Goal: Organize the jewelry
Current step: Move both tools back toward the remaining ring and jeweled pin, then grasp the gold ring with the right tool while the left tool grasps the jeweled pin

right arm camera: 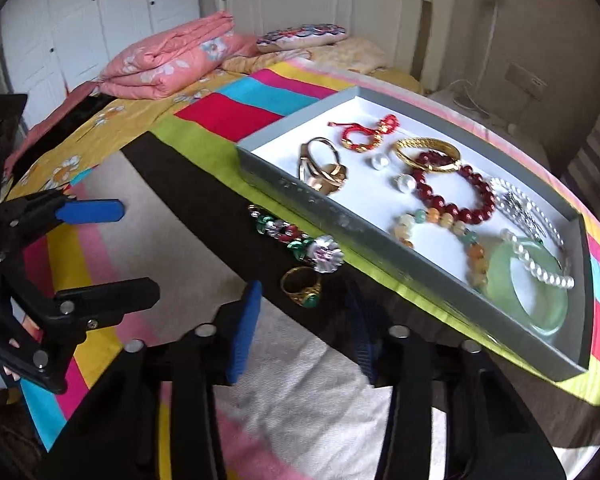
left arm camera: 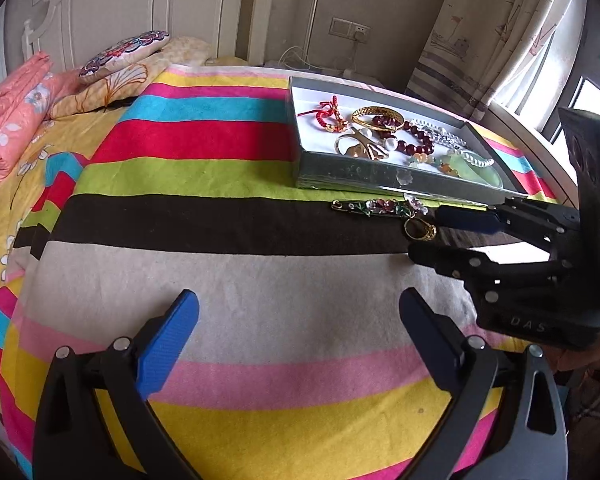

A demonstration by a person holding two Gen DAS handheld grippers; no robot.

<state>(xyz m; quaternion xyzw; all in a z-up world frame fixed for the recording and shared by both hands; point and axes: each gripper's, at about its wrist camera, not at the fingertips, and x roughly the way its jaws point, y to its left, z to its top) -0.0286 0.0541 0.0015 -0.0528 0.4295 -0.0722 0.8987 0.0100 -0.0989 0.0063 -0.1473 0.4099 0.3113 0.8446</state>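
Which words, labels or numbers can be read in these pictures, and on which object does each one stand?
"DAS": raised letters on the black body of the right tool, seen from the left wrist view.
No other text is readable: the grey tray and the wall socket carry no legible marks.

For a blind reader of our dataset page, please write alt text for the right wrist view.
The open right gripper reaches toward a gold ring on a striped bedspread, beside a jewelled hair clip. Behind them lies a grey tray of bracelets; the left gripper, also open, shows at left.
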